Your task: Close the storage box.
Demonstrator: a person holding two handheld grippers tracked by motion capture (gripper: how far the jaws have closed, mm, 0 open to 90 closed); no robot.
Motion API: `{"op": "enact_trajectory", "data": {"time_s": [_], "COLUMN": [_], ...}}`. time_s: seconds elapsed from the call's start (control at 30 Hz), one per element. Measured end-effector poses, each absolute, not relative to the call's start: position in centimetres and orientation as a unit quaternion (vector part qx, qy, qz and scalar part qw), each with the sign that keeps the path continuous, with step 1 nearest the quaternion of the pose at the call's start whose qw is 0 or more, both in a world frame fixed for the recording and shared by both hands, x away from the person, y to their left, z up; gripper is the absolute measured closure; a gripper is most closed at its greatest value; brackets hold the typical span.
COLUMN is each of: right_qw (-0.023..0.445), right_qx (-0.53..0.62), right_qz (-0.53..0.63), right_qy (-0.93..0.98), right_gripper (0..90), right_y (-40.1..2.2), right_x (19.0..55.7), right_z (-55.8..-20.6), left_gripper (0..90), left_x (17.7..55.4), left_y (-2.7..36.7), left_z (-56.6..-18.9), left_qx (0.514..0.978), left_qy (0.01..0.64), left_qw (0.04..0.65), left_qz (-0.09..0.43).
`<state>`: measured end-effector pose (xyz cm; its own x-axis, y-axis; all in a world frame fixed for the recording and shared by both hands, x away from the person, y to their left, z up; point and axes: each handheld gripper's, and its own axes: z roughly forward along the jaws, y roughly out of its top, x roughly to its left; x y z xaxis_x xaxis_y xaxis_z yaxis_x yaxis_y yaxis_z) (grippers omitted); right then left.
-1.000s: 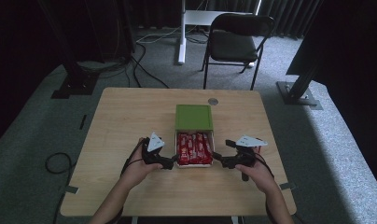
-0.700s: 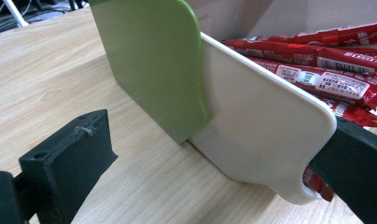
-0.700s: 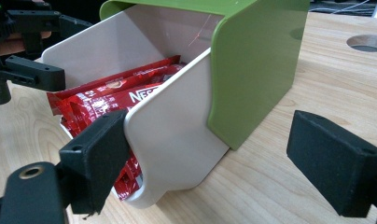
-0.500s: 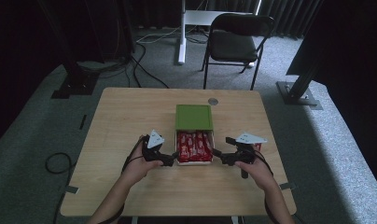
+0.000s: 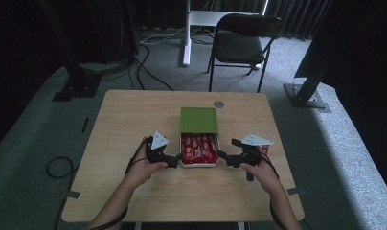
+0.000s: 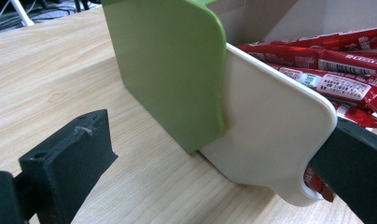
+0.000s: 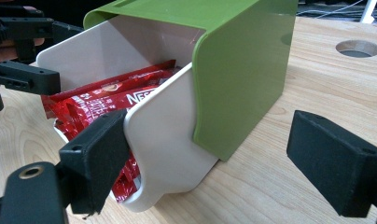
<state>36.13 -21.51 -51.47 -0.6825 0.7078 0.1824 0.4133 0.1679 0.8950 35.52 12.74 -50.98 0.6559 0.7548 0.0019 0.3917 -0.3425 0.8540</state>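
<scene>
Two hand-held grippers are flanking the white tray [image 5: 199, 163], one at each side wall, at its near end.

The tray is sitting about mid-counter [image 5: 134, 120], pulled partway out of the green sleeve [image 5: 199, 120] toward you. The sleeve is covering the tray's far half; the near half is exposed and full of red snack bars [image 5: 199, 147].

Left hand-held gripper [image 5: 175, 161]: you're holding it at the tray's left wall with the jaws spread apart. In the left gripper view one jaw is sitting against the tray's near corner on the bar side, touching or very nearly, while the other is hanging over bare counter well outside the wall. It isn't clamping anything.

Right hand-held gripper [image 5: 223, 158]: you're holding it at the tray's right wall, jaws also spread wide. In the right gripper view one jaw is lying over the tray's rim against the bars, and the other is standing clear outside, beside the sleeve's right face. No grip here either.

Behind the sleeve, the counter's round cable hole [image 5: 219, 104] is showing near the far edge. A black chair [image 5: 244, 43] is standing on the floor past that edge.
</scene>
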Motion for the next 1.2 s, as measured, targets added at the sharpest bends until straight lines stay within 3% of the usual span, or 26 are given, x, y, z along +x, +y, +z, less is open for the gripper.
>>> {"op": "enact_trajectory", "data": {"time_s": [1.2], "right_qw": [0.158], "right_qx": [0.383], "right_qz": [0.512], "right_qy": [0.752], "right_gripper": [12.7], "right_y": [-21.0], "right_x": [37.8], "right_z": [-51.1], "left_gripper": [2.1], "left_x": [37.2], "left_y": [12.5], "left_z": [-50.8], "left_qx": [0.787], "left_qy": [0.374], "left_qw": [0.435], "left_qz": [0.227]}}
